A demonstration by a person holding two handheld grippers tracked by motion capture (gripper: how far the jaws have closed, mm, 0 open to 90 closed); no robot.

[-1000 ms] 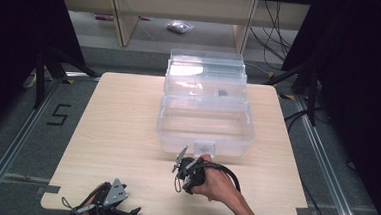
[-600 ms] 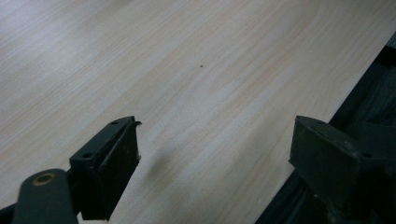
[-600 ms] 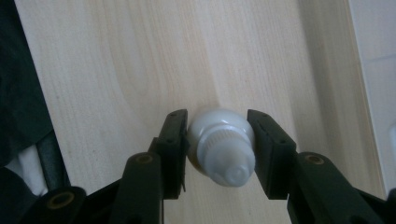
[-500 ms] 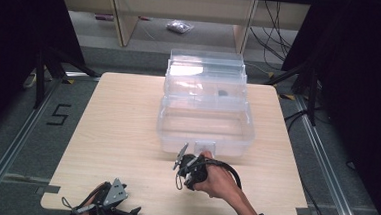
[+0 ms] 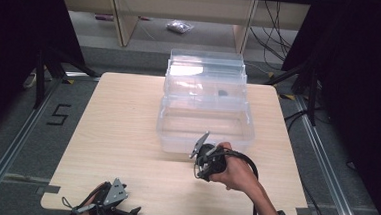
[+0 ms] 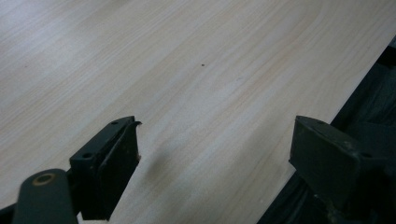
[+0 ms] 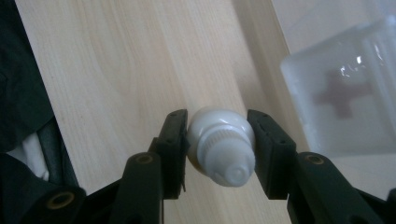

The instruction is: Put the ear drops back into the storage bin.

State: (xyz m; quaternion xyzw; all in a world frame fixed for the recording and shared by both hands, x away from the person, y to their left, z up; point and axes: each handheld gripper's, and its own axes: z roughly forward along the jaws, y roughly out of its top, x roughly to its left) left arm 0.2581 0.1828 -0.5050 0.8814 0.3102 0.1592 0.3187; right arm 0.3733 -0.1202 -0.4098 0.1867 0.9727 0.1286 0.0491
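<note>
**Readable marks and signs**

- Numeral "5" (image 5: pixel 59 114): dark figure marked on the grey floor, left of the wooden table, seen in the high view.
- Red cross sign (image 7: pixel 344 95): printed on the frosted wall of the clear plastic first-aid box (image 7: pixel 327 84), seen blurred in the right gripper view; no lettering can be made out beside it.
- No other text, brand or number is legible.

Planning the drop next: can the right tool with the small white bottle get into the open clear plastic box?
Probably yes: the clear plastic box lies open-topped just beyond the right tool, nothing between.
</note>
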